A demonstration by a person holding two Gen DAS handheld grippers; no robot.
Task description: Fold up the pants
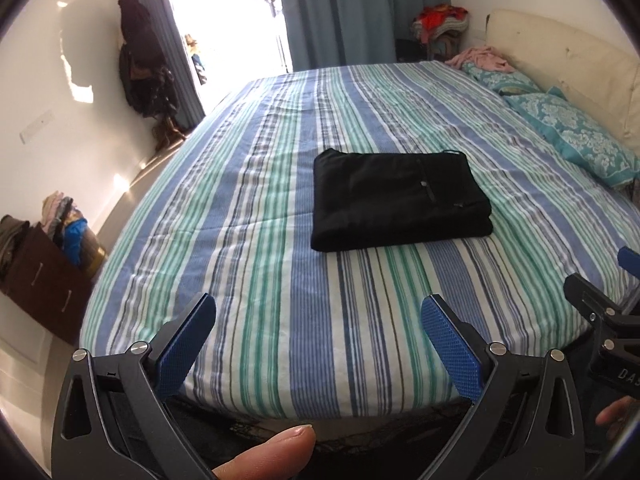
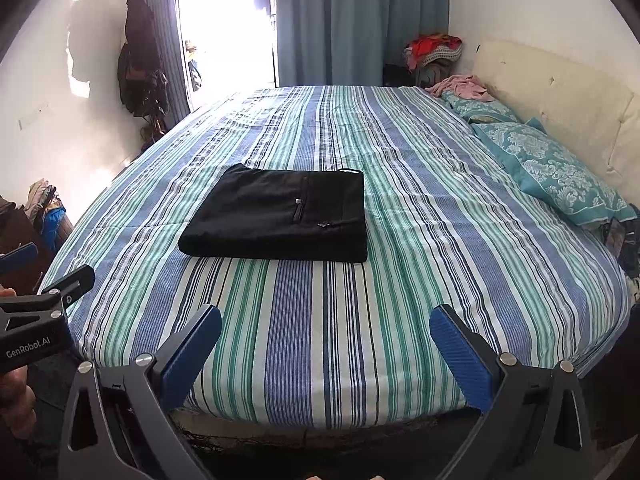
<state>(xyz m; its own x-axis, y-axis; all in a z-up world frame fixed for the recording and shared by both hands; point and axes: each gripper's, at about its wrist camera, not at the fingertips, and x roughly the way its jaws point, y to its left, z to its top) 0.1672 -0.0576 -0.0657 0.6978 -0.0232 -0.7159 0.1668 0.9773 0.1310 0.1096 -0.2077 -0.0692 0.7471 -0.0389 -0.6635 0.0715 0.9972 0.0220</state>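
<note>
The black pants lie folded into a compact rectangle on the striped bed; they also show in the right wrist view. My left gripper is open and empty, held back over the bed's near edge, well short of the pants. My right gripper is open and empty too, also over the near edge. Each gripper shows at the side of the other's view: the right gripper at the right edge of the left wrist view, the left gripper at the left edge of the right wrist view.
Teal patterned pillows and a pink garment lie by the cream headboard on the right. A brown box of clothes stands on the floor at the left. Dark coats hang on the wall beside blue curtains.
</note>
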